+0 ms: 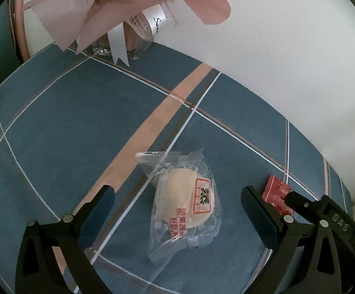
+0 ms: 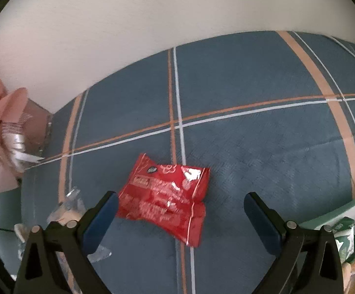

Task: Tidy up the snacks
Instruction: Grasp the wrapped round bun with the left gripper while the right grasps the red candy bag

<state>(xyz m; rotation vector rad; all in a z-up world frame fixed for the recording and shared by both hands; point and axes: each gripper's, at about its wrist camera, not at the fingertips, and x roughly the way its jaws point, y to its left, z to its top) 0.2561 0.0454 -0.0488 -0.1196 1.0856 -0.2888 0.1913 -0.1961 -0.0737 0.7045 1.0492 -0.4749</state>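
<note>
Both tongs gape wide and empty, the left tongs (image 1: 177,204) over the bun (image 1: 186,202) in clear wrap, the right tongs (image 2: 180,207) over the red packet (image 2: 166,197) on the counter (image 2: 263,147), where slick film could slip out on closing.

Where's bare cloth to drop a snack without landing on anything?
Widest bare patch: cloth beyond and right of the red packet, up to the wall. Also free: the stretch between the bun and the pink bouquet. Crowded: the gap between bun and red packet, and the right edge by the green packets.
</note>
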